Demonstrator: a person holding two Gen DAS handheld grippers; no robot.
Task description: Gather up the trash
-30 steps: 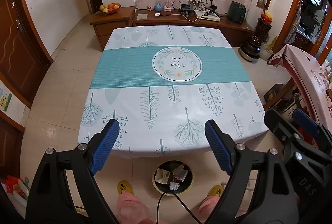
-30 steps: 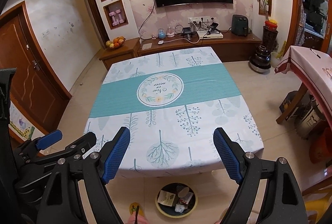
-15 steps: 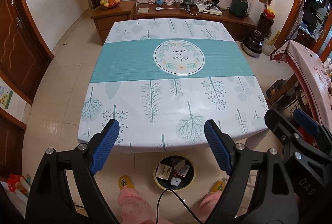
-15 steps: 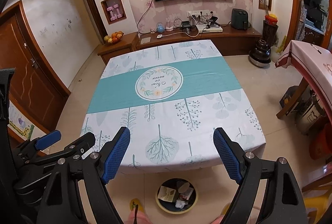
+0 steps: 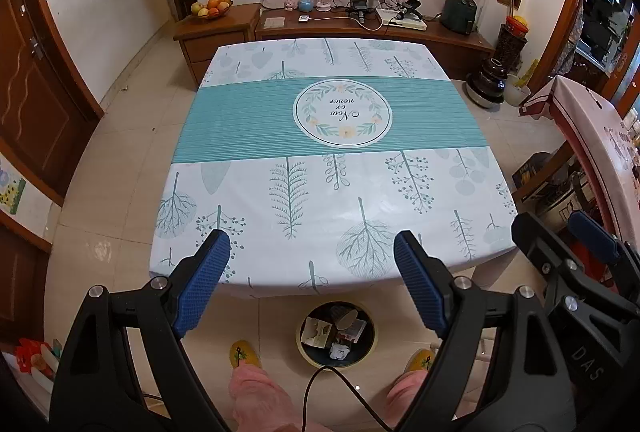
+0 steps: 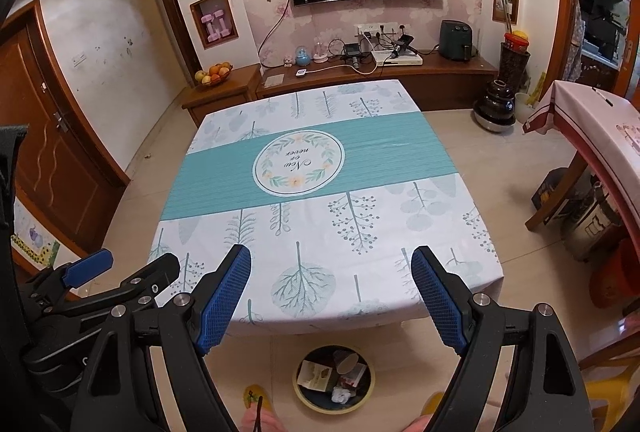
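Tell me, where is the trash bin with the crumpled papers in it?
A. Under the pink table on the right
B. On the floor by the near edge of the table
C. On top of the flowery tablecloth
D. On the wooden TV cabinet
B: the round trash bin sits on the tiled floor just below the near edge of the table, between the person's two yellow slippers.

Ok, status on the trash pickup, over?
Left gripper and right gripper open, empty. Bin on floor holds trash. Table bare; nothing in the way.
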